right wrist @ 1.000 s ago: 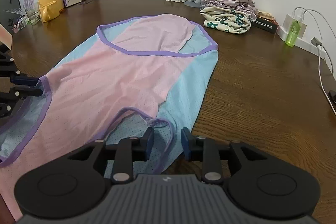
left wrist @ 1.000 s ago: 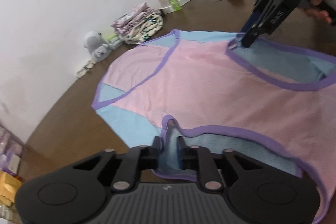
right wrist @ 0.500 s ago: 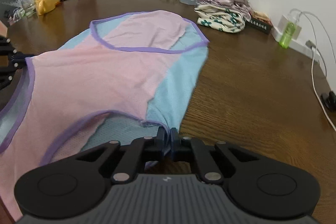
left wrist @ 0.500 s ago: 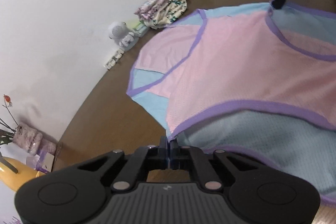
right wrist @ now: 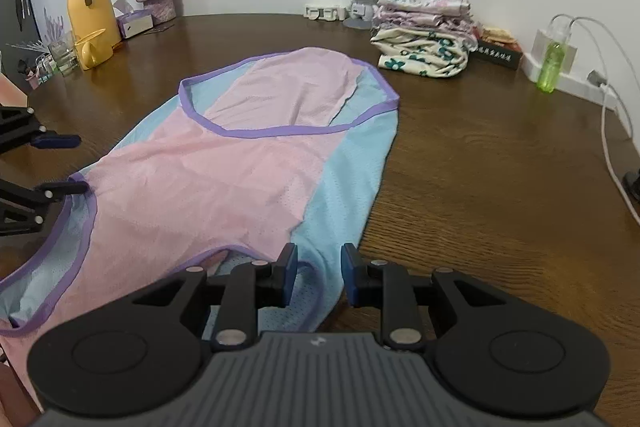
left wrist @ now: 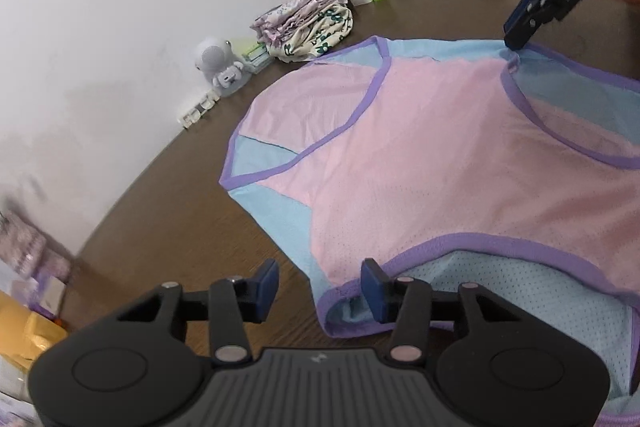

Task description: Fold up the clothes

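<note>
Both claws have let go since half a second ago, when each was pinched on a purple-trimmed corner of the garment. Now the left claw (left wrist: 318, 289) is spread wide, low over the counter (left wrist: 172, 227), its right finger beside the near armhole corner, nothing held. The right claw (right wrist: 319, 275) is likewise spread, straddling the blue side edge without gripping it. The pink and blue garment (right wrist: 224, 171) lies flat on the counter between them, its far end folded over near the stack of folded clothes (right wrist: 426, 35).
</note>
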`<state>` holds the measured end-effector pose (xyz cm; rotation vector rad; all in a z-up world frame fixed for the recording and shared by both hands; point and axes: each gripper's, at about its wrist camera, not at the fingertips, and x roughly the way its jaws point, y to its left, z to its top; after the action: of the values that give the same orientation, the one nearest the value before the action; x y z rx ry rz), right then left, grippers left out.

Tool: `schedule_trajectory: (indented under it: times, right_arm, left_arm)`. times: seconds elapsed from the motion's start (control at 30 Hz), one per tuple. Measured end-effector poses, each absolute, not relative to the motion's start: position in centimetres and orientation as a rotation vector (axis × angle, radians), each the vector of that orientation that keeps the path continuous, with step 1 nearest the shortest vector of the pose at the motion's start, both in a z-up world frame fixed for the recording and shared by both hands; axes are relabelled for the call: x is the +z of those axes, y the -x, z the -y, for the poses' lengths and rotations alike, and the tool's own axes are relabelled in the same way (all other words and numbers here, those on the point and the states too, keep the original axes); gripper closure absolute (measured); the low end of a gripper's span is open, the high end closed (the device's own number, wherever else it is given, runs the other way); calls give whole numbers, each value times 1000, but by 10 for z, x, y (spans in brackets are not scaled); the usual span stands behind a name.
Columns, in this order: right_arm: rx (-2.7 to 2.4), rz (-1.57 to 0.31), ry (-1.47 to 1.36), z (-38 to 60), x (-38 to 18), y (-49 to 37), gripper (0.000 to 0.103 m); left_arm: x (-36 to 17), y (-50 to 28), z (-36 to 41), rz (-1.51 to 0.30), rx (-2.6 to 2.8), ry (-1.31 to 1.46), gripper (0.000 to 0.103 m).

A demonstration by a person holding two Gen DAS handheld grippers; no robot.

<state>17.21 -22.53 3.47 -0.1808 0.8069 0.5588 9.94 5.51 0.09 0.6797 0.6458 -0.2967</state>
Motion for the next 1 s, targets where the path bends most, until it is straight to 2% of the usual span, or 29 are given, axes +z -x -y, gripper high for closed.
schedule_trajectory:
  times: [0.03, 0.07, 0.1, 0.23, 0.27, 0.3, 0.4, 0.43, 0.73, 0.93, 1.0]
  right_arm:
    - [560, -810, 177, 224, 34, -174, 79]
    - [569, -812, 169, 222, 35, -176, 79]
    - [582, -811, 164, 219, 40, -179, 79]
    - [673, -803, 181, 197, 70, -194, 75]
    - [700, -798, 210, 185, 79, -199, 66]
    - [724, -792, 243, 172, 88, -204, 63]
    - [812, -804, 335, 127, 107, -222, 63]
    - [844, -814, 365, 110, 112, -228, 63]
    - [949, -952, 519, -18, 65, -281, 63]
    - [944, -973, 448, -38, 43, -307, 63]
    - [949, -988, 441, -43, 38, -312, 67]
  left_arm:
    - [1, -100, -55, -652, -309, -672, 69]
    - [1, -101, -54, -661, -332, -667, 92]
    - [0, -101, -53, -670, -354, -662, 103]
    - [6, -93, -45, -659, -434, -657, 100]
    - [9, -88, -44, -648, -447, -657, 95]
    - [13, -84, -45, -636, -445, -652, 90]
    - [19, -79, -54, -624, -399, -654, 71]
    - [18, -80, -58, -630, -384, -652, 70]
    - [4, -96, -85, -704, -378, -585, 72]
    - [4, -99, -86, -697, -429, -579, 93]
    - [5, -96, -83, -688, -437, -591, 99]
